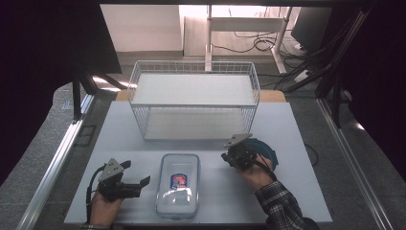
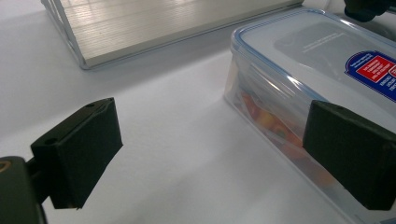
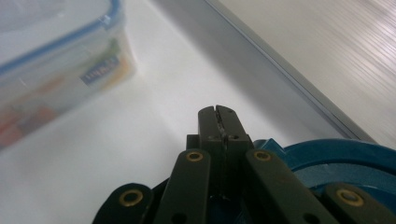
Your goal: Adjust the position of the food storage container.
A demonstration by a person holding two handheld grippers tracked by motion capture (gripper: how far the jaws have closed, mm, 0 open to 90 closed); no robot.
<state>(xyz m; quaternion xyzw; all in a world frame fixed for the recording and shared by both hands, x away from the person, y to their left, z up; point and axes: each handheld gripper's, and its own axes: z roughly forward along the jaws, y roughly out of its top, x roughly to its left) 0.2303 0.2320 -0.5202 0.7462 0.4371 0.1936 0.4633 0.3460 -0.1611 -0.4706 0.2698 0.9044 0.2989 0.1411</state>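
**Box lies between the two grippers, long axis running away from the person**

The clear box (image 1: 178,184) with its blue-rimmed lid sits at the near middle of the table (image 1: 306,201), in front of the wire basket (image 1: 194,98). Its long side runs from the person toward the basket. The left gripper (image 1: 136,184) rests just left of the box with its jaws spread wide and nothing between them. In the left gripper view, the right-hand jaw pad stands in front of the box's near wall, (image 2: 275,116) the other over bare table, so the box lies ahead and to that gripper's right. The left gripper looks the nearer of the two to the box.

The right gripper (image 1: 226,155) is off the box's far right corner, jaws pressed together and holding nothing. In its own view the closed tips (image 3: 218,116) point over bare table, with the box (image 3: 56,70) up and to the left. A blue round thing (image 1: 265,148) lies right under or behind this gripper; I can't tell what it is.

Hard to make out: the box's contents show as orange and red blurs through the wall, and the lid's label is too small to read. Whether the left jaw pad touches the box wall cannot be told.
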